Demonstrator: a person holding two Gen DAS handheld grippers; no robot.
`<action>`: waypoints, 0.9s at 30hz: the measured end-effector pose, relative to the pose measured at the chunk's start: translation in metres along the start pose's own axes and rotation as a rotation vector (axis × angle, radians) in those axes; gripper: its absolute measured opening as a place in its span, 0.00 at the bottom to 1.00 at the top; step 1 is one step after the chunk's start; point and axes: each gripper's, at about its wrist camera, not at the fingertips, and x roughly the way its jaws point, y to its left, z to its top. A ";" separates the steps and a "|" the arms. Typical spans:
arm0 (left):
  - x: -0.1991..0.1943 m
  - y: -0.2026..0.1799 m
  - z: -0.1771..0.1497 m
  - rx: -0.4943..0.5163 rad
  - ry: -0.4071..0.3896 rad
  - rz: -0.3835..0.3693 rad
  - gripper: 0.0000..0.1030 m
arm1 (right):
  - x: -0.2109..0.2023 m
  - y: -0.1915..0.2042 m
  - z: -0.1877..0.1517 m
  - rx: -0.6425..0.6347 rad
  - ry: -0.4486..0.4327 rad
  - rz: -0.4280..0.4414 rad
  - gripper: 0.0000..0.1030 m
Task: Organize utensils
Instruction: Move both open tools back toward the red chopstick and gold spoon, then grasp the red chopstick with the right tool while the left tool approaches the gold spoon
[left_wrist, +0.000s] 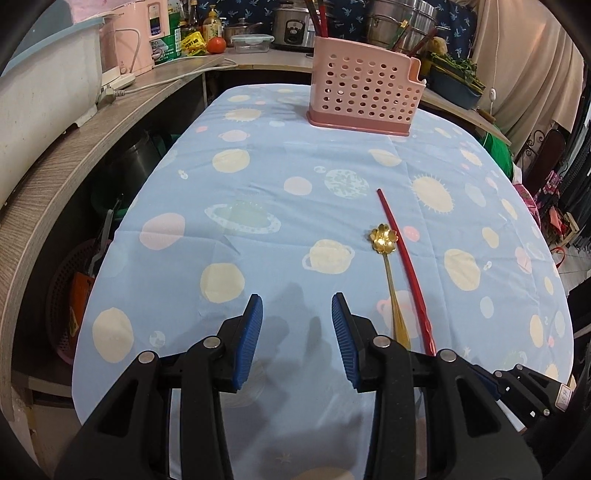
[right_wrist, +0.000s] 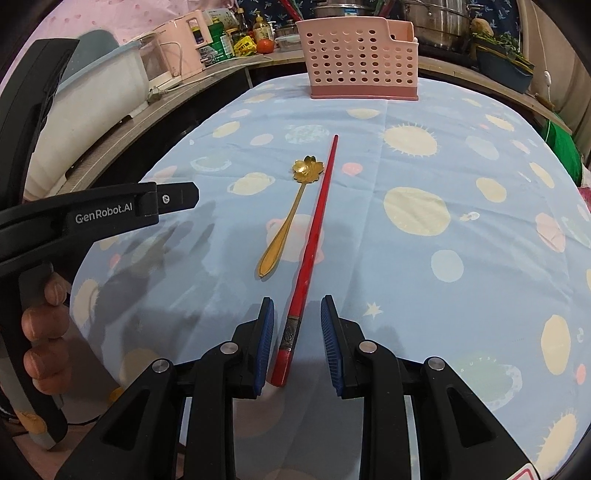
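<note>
Behind left tool (left_wrist: 297, 310), chopstick (left_wrist: 402, 258) end hidden

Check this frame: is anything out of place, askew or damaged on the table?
Only the expected clutter: a single red chopstick and a gold flower-bowl spoon lie loose on the tablecloth, outside the pink utensil holder. Neither looks damaged. The right gripper straddles the chopstick's thick end, open.

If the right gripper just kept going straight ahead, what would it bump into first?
Probably the long red chopstick: its thick end already lies between the open right gripper's fingers and stretches ahead along the cloth. Beyond it stands the pink perforated plastic utensil holder. How high the gripper is above the chopstick is unclear.
</note>
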 end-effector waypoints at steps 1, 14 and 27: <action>0.000 0.000 -0.002 0.001 0.004 -0.001 0.36 | 0.000 0.001 0.000 -0.006 -0.002 -0.006 0.26; 0.002 -0.004 -0.009 0.016 0.025 -0.005 0.43 | 0.000 -0.009 -0.001 0.020 -0.016 -0.047 0.07; 0.004 -0.018 -0.013 0.060 0.036 -0.019 0.45 | -0.007 -0.041 -0.005 0.154 -0.050 -0.084 0.07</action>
